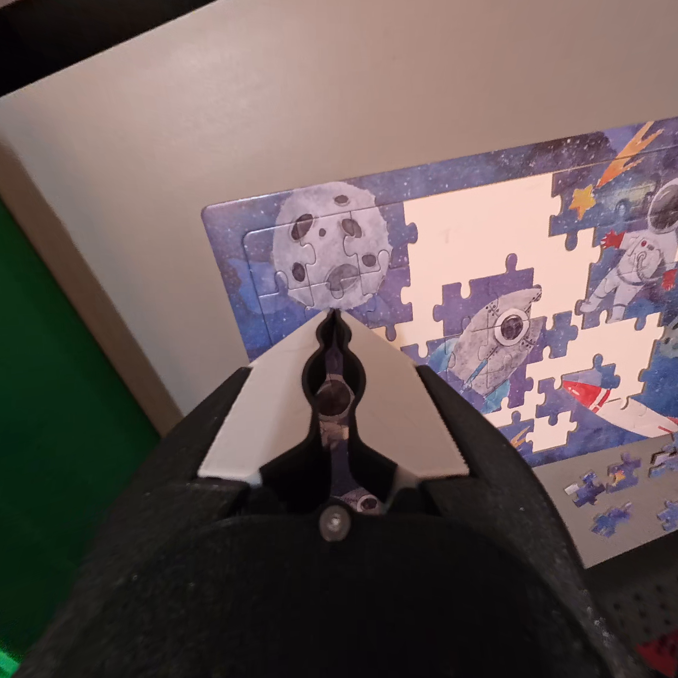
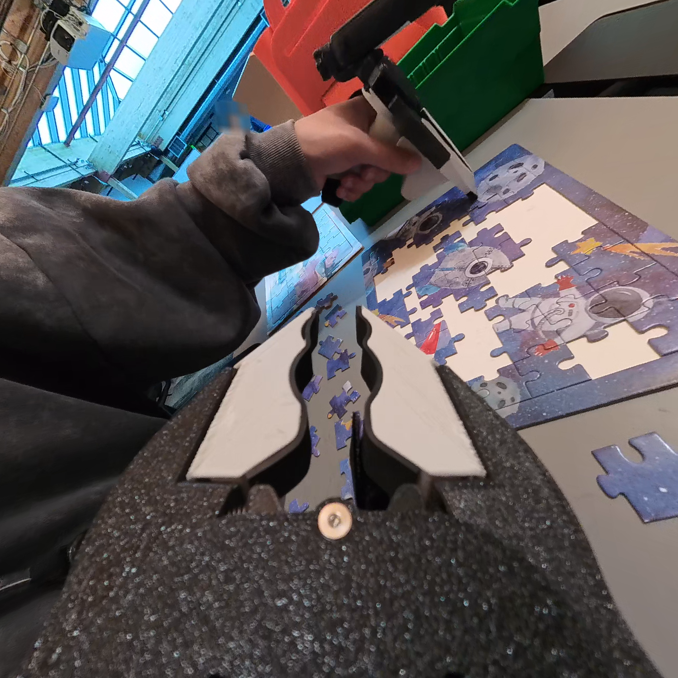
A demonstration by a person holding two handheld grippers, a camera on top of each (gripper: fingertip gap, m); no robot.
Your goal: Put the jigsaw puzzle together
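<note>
A space-themed jigsaw board [image 1: 227, 257] lies on the grey table, part filled. The moon [image 1: 330, 245] is assembled at its left, and rocket pieces [image 1: 491, 337] and an astronaut [image 1: 631, 271] further right. White bare backing [image 1: 477, 227] shows between them. My left gripper [image 1: 333, 315] is shut, its tips down on the puzzle just below the moon. It also shows in the right wrist view [image 2: 471, 196]. I see no piece between its fingers. My right gripper [image 2: 337, 315] is open and empty above several loose blue pieces [image 2: 341, 400].
More loose pieces [image 1: 590, 491] lie by the board's near edge, and one large piece [image 2: 642, 480] lies apart at the right. A green bin [image 2: 477, 73] and an orange bin [image 2: 293, 44] stand behind the board [image 2: 587, 400]. A second puzzle board [image 2: 312, 271] lies beneath the person's sleeve [image 2: 220, 205].
</note>
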